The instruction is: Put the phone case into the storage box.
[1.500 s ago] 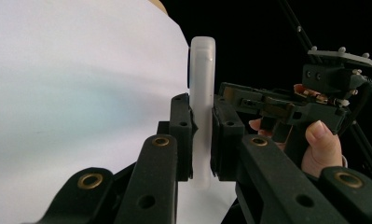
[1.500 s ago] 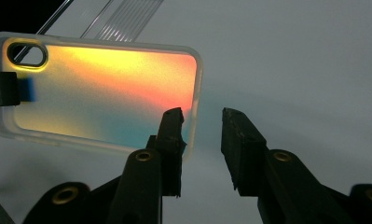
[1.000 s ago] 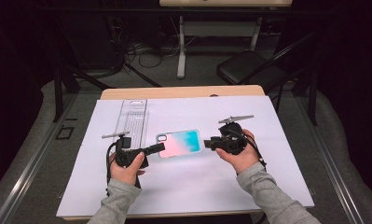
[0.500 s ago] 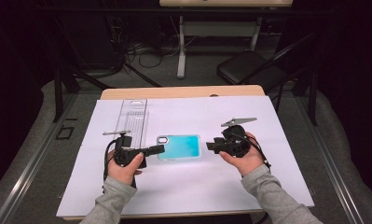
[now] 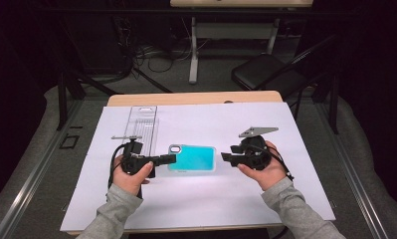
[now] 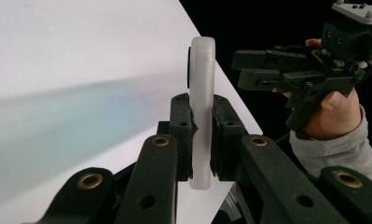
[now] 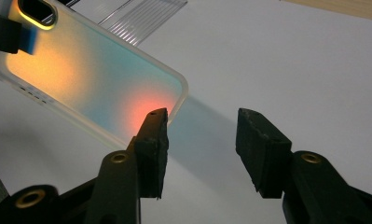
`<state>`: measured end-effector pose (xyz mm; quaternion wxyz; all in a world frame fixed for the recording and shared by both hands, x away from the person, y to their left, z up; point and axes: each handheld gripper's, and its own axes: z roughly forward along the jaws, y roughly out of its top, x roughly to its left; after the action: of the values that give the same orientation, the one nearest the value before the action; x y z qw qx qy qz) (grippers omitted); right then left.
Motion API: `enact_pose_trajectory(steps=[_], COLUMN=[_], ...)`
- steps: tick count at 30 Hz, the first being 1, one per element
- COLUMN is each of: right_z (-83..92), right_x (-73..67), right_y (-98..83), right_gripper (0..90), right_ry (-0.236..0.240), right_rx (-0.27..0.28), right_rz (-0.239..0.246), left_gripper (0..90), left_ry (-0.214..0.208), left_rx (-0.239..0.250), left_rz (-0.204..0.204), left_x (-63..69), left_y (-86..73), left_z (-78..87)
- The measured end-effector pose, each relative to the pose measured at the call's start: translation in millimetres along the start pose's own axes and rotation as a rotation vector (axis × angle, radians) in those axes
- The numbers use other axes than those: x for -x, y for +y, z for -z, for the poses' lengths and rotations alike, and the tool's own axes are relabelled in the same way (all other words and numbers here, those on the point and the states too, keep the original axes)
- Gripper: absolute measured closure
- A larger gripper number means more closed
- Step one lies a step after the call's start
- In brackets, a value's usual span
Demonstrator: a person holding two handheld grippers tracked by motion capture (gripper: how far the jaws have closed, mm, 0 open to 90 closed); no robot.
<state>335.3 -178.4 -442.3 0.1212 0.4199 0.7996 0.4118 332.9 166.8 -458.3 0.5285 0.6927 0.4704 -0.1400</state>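
A translucent phone case (image 5: pixel 192 158), teal from above, hovers just over the white sheet at mid-table. My left gripper (image 5: pixel 171 159) is shut on its camera end; in the left gripper view the case (image 6: pixel 202 70) stands edge-on, pinched between the pads of that gripper (image 6: pixel 201 112). My right gripper (image 5: pixel 226 157) sits just off the case's other end, and its jaws have just been opening with nothing between them. In the right gripper view the case (image 7: pixel 95 79) glows orange and teal to the left of the open gripper (image 7: pixel 202 140). The right gripper (image 6: pixel 237 70) also shows beyond the case.
A clear ridged plastic tray (image 5: pixel 142 124) lies on the white sheet (image 5: pixel 265 124) behind my left hand; its corner (image 7: pixel 146 14) shows past the case. The wooden table edge (image 5: pixel 196 97) runs along the back. A black chair (image 5: pixel 265 74) stands on the floor beyond.
The right gripper has let go of the case's right end, spread its jaws and backed off slightly to the right. The case, still held by the left gripper, now shows plain teal instead of pink.
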Motion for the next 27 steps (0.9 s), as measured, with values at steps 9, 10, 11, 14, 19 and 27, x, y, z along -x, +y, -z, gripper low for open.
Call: enact_pose_trajectory(steps=[9, 10, 11, 14, 19, 27], right_z=[4.2, 4.6, 5.0, 4.9, 4.0, 2.2], right_x=[-0.3, -0.7, -1.3, -2.3, -5.8, -12.3], right_y=[-1.2, -1.2, -1.2, -1.4, -1.0, 1.4], right_gripper=[55.8, 55.9, 56.3, 57.1, 59.5, 62.3], right_ry=[0.026, 0.029, 0.035, 0.041, 0.05, 0.067], right_rx=[0.001, 0.001, -0.001, -0.003, -0.004, -0.007], right_rz=[0.018, 0.023, 0.023, 0.043, 0.067, 0.092], left_gripper=[81.3, 81.3, 81.3, 81.3, 81.3, 81.3], left_ry=[0.009, 0.012, 0.011, 0.015, 0.01, 0.003], left_rx=[-0.055, -0.061, -0.072, -0.089, -0.111, -0.141], left_rz=[-0.049, -0.053, -0.059, -0.068, -0.082, -0.092], left_x=[5.7, 6.3, 6.6, 7.2, 9.4, 11.9], left_y=[6.2, 6.7, 7.2, 7.9, 8.9, 8.5], left_z=[0.0, -0.2, -0.6, -1.7, -3.8, -9.1])
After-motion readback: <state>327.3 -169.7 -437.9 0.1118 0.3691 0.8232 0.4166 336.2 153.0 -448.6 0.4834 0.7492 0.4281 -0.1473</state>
